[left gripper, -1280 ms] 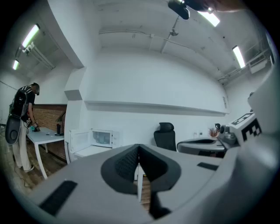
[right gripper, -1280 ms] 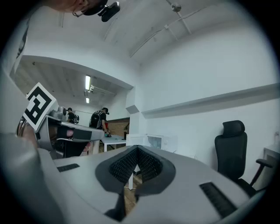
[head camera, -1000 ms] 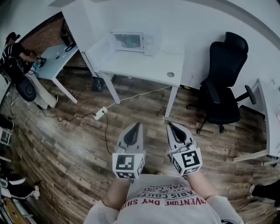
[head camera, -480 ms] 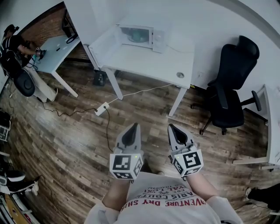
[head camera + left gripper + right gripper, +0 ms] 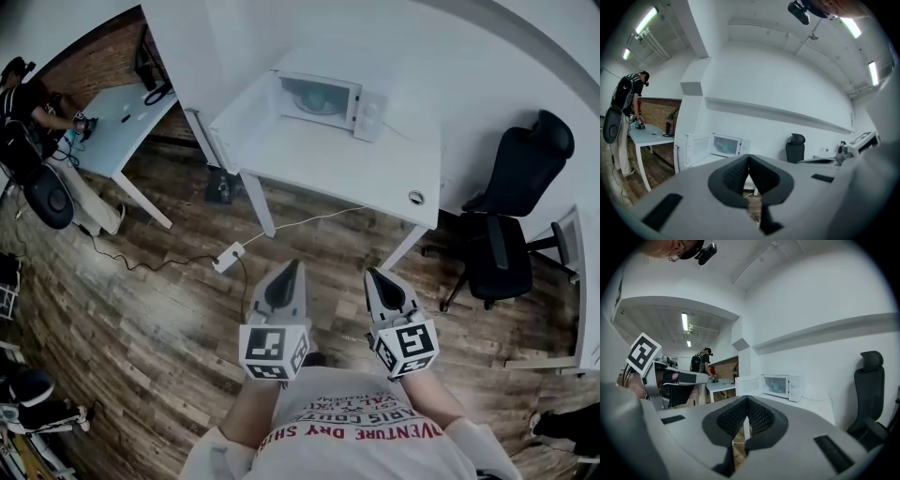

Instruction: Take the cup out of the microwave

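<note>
A white microwave (image 5: 330, 97) stands at the back of a white table (image 5: 328, 159), its door (image 5: 246, 109) swung open to the left. Inside it shows a pale green cup (image 5: 317, 94), dim and small. Both grippers are held side by side over the wooden floor, well short of the table. My left gripper (image 5: 293, 268) is shut and empty; my right gripper (image 5: 371, 275) is shut and empty too. The left gripper view shows the microwave (image 5: 726, 145) beyond the closed left gripper (image 5: 749, 158). The right gripper view shows the microwave (image 5: 782, 385) ahead of the closed right gripper (image 5: 746, 400).
A black office chair (image 5: 511, 202) stands right of the table. A small round thing (image 5: 415, 198) lies near the table's front right corner. A power strip (image 5: 228, 255) with a cable lies on the floor. A person (image 5: 28, 122) works at another desk (image 5: 122, 117), far left.
The table and microwave have come closer and lower in the head view, and the chair has slid right. Both grippers stay shut, side by side, carried forward toward the table.
</note>
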